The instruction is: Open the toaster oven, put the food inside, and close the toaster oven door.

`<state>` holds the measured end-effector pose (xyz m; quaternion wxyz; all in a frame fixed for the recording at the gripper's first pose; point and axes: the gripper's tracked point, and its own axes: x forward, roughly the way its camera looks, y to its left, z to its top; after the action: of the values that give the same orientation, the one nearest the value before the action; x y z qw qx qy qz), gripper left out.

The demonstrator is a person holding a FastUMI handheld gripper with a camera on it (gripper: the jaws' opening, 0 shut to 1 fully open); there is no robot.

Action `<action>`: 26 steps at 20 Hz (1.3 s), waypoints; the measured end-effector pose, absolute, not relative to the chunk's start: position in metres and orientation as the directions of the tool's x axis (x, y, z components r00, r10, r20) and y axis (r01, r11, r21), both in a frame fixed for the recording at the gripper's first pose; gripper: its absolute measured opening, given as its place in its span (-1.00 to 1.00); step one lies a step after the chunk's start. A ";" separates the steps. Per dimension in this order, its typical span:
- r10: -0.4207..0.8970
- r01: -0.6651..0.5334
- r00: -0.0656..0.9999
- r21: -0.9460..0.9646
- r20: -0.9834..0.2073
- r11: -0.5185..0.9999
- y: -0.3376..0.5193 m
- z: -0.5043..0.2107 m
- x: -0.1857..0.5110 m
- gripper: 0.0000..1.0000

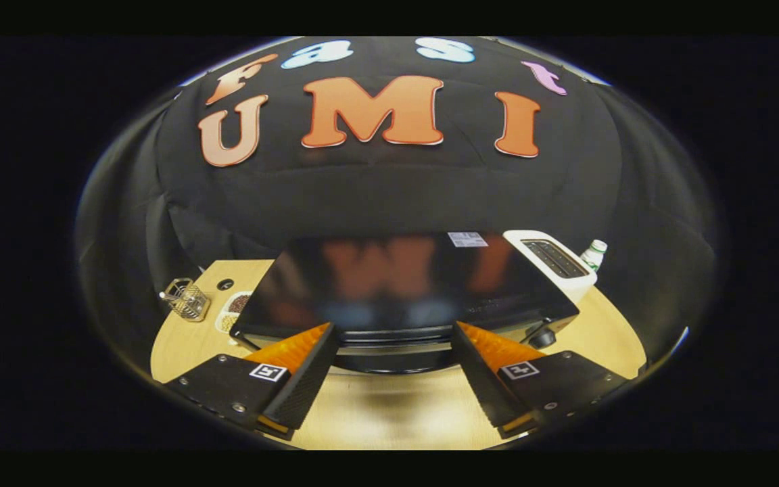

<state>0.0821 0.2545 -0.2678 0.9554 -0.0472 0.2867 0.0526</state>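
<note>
My gripper (393,338) is spread wide, its two fingers well apart and grasping nothing. The orange-backed fingertips (305,345) reach up to the front edge of the toaster oven (403,284), one toward each end of the horizontal bar (393,333) that runs along the top of its door. I cannot tell whether either tip touches the oven. The bar lies between my fingers, just ahead of them.

The toaster oven is a black box with a glossy top, and it stands on a light wooden table (389,412). Its door looks closed. At the oven's front right corner I see a round black knob (542,337).

Right of the oven, just beside its back corner, stands a white slot toaster (555,260). Beyond the toaster, a bottle with a white cap (593,254) peeks out.

Left of the oven, near its side, a small white dish (232,311) holds something brown and something pale; I cannot tell what the food is. Further left of the oven stands a small wire basket (186,299). A dark round hole (225,284) marks the tabletop behind the dish.
</note>
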 end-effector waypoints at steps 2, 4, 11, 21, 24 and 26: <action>0.069 -0.125 0.824 -0.060 -0.563 0.990 0.255 -0.269 0.076 0.97; 0.063 -0.119 0.817 -0.061 -0.573 0.991 0.254 -0.270 0.069 0.98; 0.061 -0.108 0.764 -0.035 -0.643 0.994 0.242 -0.279 0.029 0.98; 0.063 -0.106 0.657 -0.010 -0.751 0.994 0.223 -0.332 -0.045 0.98; 0.048 -0.103 0.640 -0.023 -0.767 0.994 0.218 -0.358 -0.060 0.98; 0.026 -0.102 0.636 -0.051 -0.771 0.993 0.212 -0.377 -0.065 0.98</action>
<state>-0.0645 0.2115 -0.3767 0.9033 -0.0449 0.4251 0.0355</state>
